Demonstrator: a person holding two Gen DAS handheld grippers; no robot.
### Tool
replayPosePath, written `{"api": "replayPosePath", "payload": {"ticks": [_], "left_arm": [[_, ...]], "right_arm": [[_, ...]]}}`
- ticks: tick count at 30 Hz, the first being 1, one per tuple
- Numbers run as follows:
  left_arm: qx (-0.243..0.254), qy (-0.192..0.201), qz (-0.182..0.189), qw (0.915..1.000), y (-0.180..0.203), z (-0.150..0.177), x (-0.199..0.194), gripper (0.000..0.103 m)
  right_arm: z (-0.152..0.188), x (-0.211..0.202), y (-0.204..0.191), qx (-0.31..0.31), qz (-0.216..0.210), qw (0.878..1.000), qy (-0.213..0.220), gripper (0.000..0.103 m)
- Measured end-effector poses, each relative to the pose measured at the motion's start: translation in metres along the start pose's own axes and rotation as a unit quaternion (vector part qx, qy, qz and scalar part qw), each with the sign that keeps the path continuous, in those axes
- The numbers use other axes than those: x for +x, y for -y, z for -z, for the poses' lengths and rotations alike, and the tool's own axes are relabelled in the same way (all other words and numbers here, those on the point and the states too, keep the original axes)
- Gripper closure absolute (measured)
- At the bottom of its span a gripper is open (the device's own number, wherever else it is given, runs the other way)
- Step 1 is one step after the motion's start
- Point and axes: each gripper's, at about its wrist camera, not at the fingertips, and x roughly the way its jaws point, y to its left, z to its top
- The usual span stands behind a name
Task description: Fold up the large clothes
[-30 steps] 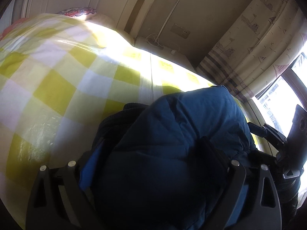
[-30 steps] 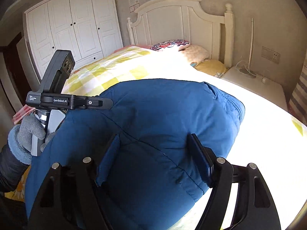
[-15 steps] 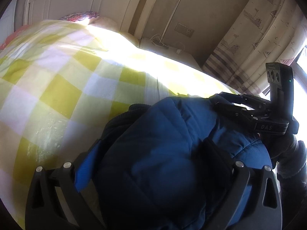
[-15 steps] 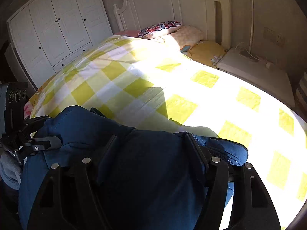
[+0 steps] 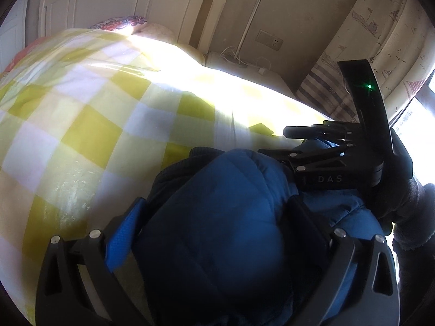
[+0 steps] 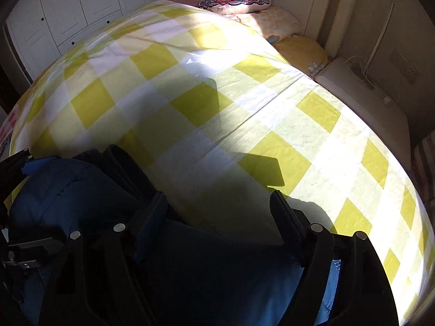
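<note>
A blue padded jacket (image 5: 231, 179) with a dark collar lies bunched on the yellow-checked bed cover (image 5: 81, 108). My left gripper (image 5: 217, 217) is shut on a thick fold of it, and the fabric bulges between both fingers. In the right wrist view the jacket (image 6: 81, 190) fills the lower left. My right gripper (image 6: 217, 212) has its jaws opening: fabric lies low between the fingers, and the tips stand over shaded bed cover (image 6: 244, 108). The left wrist view shows the right gripper (image 5: 273, 141) resting on the jacket's far side, held by a gloved hand (image 5: 407, 203).
Pillows (image 6: 233, 1) lie at the white headboard. A white nightstand (image 6: 361, 95) with cables stands to the right of the bed. White wardrobe doors (image 6: 68, 8) are at the back left. A patterned curtain (image 5: 380, 40) hangs by the window.
My right gripper swung down toward the left one, bringing its part of the jacket onto the bed. The fabric that filled its jaws has slipped back. The left gripper stayed put.
</note>
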Motion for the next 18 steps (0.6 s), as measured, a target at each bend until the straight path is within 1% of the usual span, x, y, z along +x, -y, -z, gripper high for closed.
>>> {"api": "replayPosePath", "payload": {"ticks": [6,8,10,12,13,14,15,16,17,18], "left_arm": [[0.0,-0.002,-0.002,1.0,-0.001,0.0,0.001,0.002],[0.003,-0.002,-0.003,1.0,-0.001,-0.001,0.002,0.002],[0.006,-0.001,-0.005,1.0,-0.001,-0.001,0.002,0.002],[0.007,0.002,-0.006,1.0,-0.001,0.0,0.001,0.002],[0.007,0.002,-0.007,1.0,-0.001,0.0,0.001,0.002],[0.007,0.002,-0.007,1.0,-0.001,0.0,0.001,0.002],[0.007,0.002,-0.007,1.0,-0.001,0.0,0.001,0.002],[0.007,0.002,-0.007,1.0,-0.001,0.0,0.001,0.002],[0.007,0.003,-0.007,1.0,-0.001,0.0,0.001,0.002],[0.006,0.003,-0.007,1.0,-0.001,0.0,0.001,0.002]], "right_arm": [[0.004,-0.009,0.001,0.006,0.021,0.999,0.031,0.029],[0.007,-0.02,0.0,0.008,0.033,0.998,0.053,0.029],[0.015,-0.045,0.0,0.015,0.055,0.994,0.09,0.028],[0.033,-0.084,-0.002,0.037,0.087,0.985,0.141,0.023],[0.046,-0.107,-0.004,0.052,0.09,0.98,0.172,0.021],[0.061,-0.127,-0.005,0.072,0.089,0.973,0.199,0.016],[0.079,-0.147,-0.008,0.096,0.087,0.966,0.222,0.015],[0.095,-0.163,-0.014,0.112,0.08,0.962,0.235,0.015],[0.11,-0.175,-0.023,0.116,0.067,0.962,0.24,0.015],[0.125,-0.184,-0.036,0.107,0.051,0.964,0.239,0.015]]}}
